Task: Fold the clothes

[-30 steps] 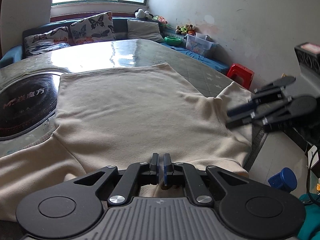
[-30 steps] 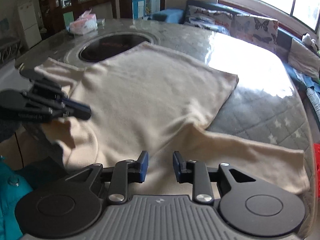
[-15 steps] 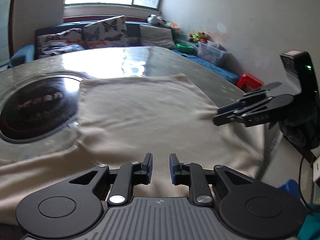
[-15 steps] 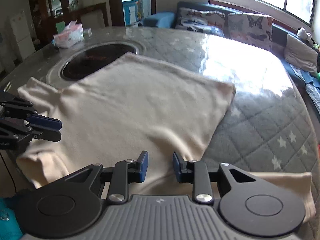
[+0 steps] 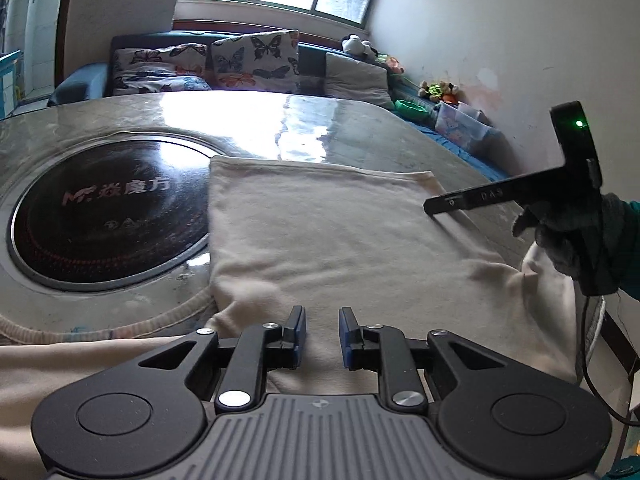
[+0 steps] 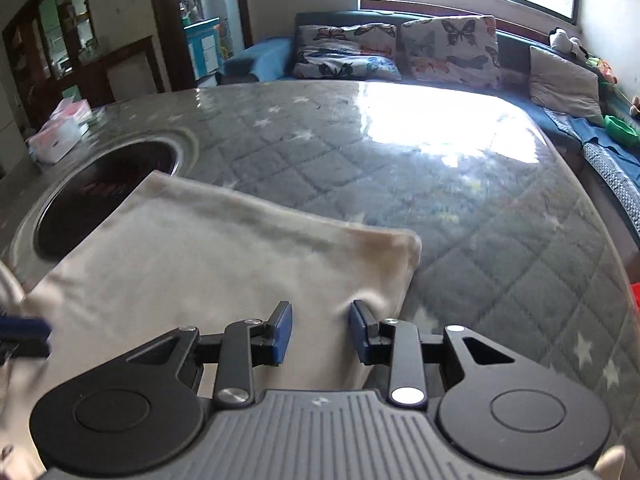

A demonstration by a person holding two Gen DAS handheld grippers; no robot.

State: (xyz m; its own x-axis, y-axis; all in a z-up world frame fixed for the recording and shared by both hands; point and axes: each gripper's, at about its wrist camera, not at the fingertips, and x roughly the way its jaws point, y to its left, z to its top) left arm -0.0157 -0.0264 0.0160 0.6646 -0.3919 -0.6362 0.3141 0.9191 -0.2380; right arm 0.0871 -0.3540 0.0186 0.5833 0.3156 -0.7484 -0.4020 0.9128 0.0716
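The cream sweater (image 5: 340, 240) lies spread over the middle of the left wrist view, its body flat on the table (image 5: 320, 120), one straight side edge running alongside the dark round inset plate (image 5: 104, 216) at the left of the frame, and a ribbed-edged part trailing toward the lower left corner. In the right wrist view the same garment fills the lower left, its far corner (image 6: 400, 244) ending near frame centre against the quilted, star-patterned table cover (image 6: 460, 220). The left gripper (image 5: 322, 334) hovers at the bottom centre of its view with its blue pads parted a little and nothing pinched between them, only cloth lying beneath. The right gripper (image 6: 320, 330) is likewise apart, jaws empty, poised over the fabric just short of that corner (a small pucker rises in the cloth between the pads, though they do not appear to press on it). The right gripper also shows at the right edge of the left wrist view, carried by a gloved hand (image 5: 576, 240) above the sweater's right side. From here, the risks I judge likeliest: a pinch taking only the top layer, so the fold drags unevenly, or the sleeve hanging off the table's near edge pulling the body askew; the blur in the right view makes exact contact hard to call.
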